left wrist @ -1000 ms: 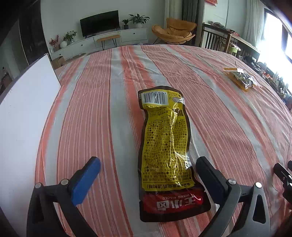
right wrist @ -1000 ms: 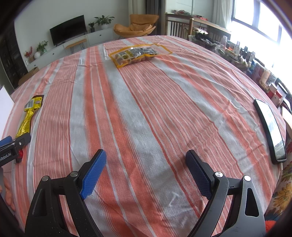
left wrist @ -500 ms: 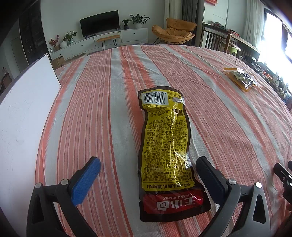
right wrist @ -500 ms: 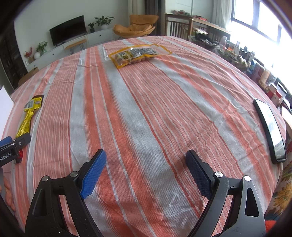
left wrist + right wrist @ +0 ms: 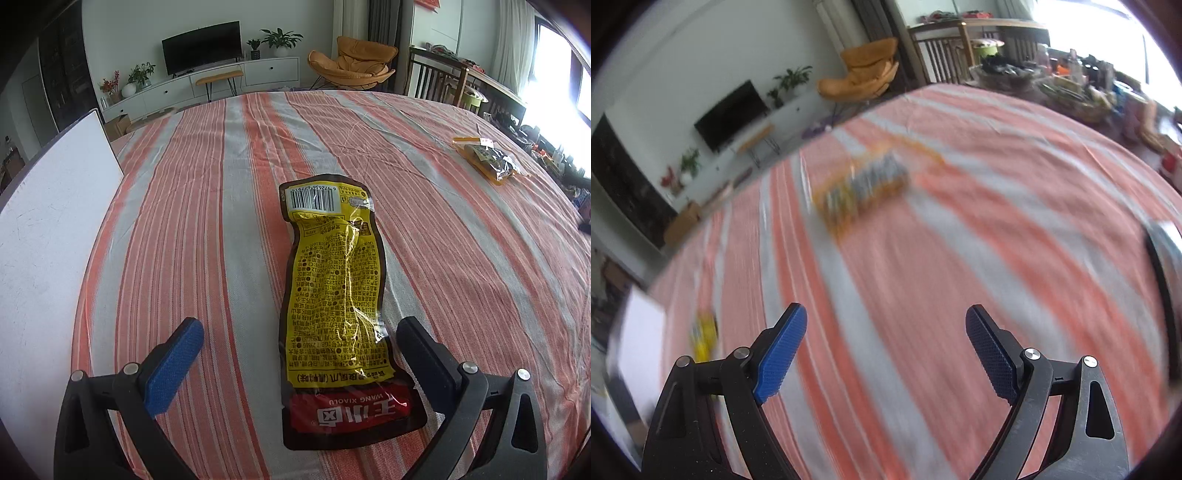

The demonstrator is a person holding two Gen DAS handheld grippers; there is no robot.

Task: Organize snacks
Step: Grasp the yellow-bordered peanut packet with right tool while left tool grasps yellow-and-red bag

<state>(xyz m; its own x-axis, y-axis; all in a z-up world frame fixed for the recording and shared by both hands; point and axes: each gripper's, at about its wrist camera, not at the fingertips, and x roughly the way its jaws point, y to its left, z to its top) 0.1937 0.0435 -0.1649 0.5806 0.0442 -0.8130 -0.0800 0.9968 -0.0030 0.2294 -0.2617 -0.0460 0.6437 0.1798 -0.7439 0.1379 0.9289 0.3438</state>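
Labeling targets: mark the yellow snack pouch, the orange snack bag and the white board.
yellow snack pouch (image 5: 332,280), left wrist view, middle of its printed back.
orange snack bag (image 5: 487,162), left wrist view, its dark contents.
white board (image 5: 48,236), left wrist view, bare face.

Both claws, left claw and right claw: black triangular-cutout frames, silver screws, textured blue pads.

Tabletop covered by an orange-and-grey striped cloth, yellow snack packet laid flat lengthwise mid-cloth, clear orange-edged snack bag set well apart at the far right, white board placed along the left edge.
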